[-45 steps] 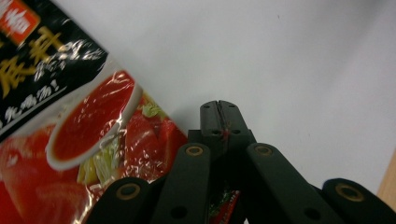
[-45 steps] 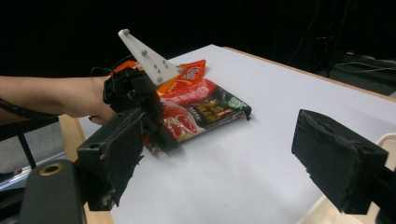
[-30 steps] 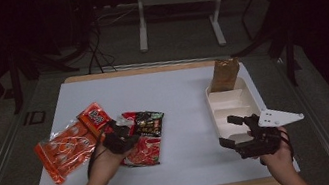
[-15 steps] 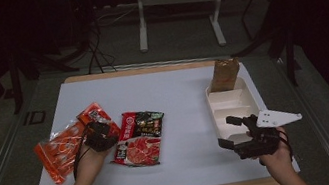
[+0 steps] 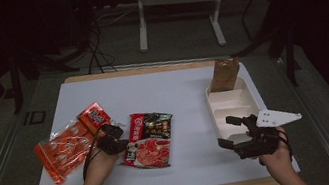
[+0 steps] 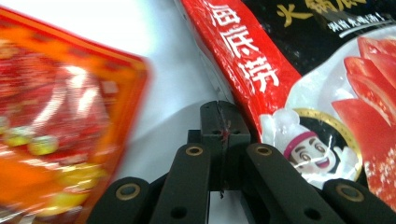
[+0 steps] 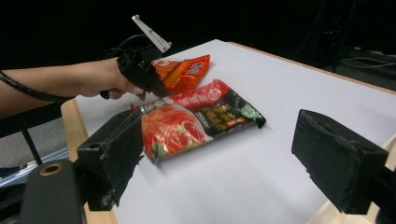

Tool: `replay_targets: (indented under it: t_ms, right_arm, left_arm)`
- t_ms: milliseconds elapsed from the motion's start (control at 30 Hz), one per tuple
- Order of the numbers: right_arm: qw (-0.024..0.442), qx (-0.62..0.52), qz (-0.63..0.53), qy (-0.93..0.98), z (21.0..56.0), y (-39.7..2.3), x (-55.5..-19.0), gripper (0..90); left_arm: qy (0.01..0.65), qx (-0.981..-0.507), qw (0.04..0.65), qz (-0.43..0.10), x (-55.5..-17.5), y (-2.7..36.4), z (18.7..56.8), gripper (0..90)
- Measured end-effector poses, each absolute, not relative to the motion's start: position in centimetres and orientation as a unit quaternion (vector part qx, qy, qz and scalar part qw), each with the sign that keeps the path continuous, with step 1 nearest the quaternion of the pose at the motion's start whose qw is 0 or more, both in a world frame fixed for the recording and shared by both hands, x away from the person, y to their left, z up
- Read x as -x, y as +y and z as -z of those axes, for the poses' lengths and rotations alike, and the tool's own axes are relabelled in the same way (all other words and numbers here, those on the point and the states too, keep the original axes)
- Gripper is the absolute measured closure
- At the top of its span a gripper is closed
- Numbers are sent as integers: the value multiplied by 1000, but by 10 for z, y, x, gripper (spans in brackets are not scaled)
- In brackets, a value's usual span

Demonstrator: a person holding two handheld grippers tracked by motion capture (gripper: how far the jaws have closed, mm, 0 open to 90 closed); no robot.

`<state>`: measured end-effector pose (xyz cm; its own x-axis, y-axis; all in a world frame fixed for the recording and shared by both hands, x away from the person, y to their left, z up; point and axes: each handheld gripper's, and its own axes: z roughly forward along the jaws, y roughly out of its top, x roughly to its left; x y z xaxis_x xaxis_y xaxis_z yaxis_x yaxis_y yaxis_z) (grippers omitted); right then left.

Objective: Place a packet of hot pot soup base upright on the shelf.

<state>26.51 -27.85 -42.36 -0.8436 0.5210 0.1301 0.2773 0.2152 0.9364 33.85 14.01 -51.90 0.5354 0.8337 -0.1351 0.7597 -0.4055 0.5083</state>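
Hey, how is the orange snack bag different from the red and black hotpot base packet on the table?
The orange snack bag is orange with a clear window showing small pieces; the red and black hotpot base packet is opaque and printed, red with a black upper part. The orange bag lies slanted nearer the left table edge; the packet lies nearer the middle. Both lie flat on the white table, either side of the shut left hand-held gripper.

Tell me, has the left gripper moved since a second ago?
Yes. In the high view the left gripper has slid left, off the red and black packet, into the gap beside the orange packet, jaws shut.
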Motion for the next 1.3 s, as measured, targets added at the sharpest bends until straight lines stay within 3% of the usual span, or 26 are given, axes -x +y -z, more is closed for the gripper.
replay_targets:
  t_ms: [467,600,900,1300]
  right_arm:
    - [104,-262,-572,770,424,-282,-266,164]
    - [107,-261,-572,770,424,-282,-266,166]
    - [130,-251,-573,769,424,-285,-267,191]
    - [166,-282,-561,760,421,-288,-266,140]
  left_arm:
    - [405,-872,272,-32,-319,88,518,900]
    - [414,-865,284,-24,-320,93,521,900]
    - [436,-840,315,-68,-323,114,500,900]
    - [443,-815,363,-89,-344,114,481,896]
